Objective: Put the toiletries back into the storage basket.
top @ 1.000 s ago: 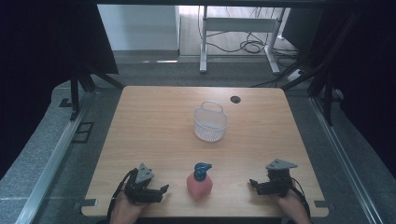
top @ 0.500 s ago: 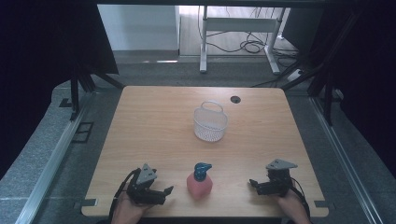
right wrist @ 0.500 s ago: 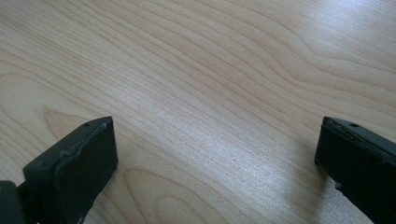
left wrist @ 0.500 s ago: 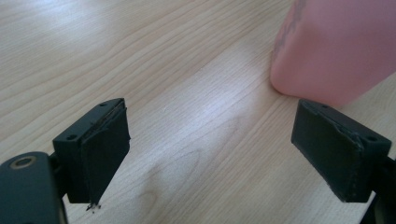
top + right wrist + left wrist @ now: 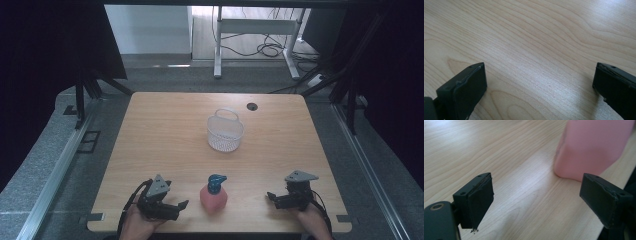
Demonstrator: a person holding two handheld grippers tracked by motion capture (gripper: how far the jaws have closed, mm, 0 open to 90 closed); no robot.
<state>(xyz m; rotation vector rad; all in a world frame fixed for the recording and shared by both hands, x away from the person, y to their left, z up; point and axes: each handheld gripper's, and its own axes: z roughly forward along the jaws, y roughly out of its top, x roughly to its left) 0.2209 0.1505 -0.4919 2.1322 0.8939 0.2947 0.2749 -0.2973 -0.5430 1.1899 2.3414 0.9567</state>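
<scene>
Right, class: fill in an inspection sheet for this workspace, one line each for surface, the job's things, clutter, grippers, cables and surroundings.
Surface: light wooden table, bare wood between the items.
Job's things: pink bottle with a blue cap, upright near the front edge, untouched; white mesh basket with its handle up, near the middle, nothing visible inside.
Clutter: nothing seen; one dark round hole near the far edge.
Grippers: left gripper open, aimed at the bottle, apart from it; right gripper open, over bare wood.
Cables: black cables on the floor beyond the table.
Surroundings: white frame legs, dark curtains at the sides, grey floor.
</scene>
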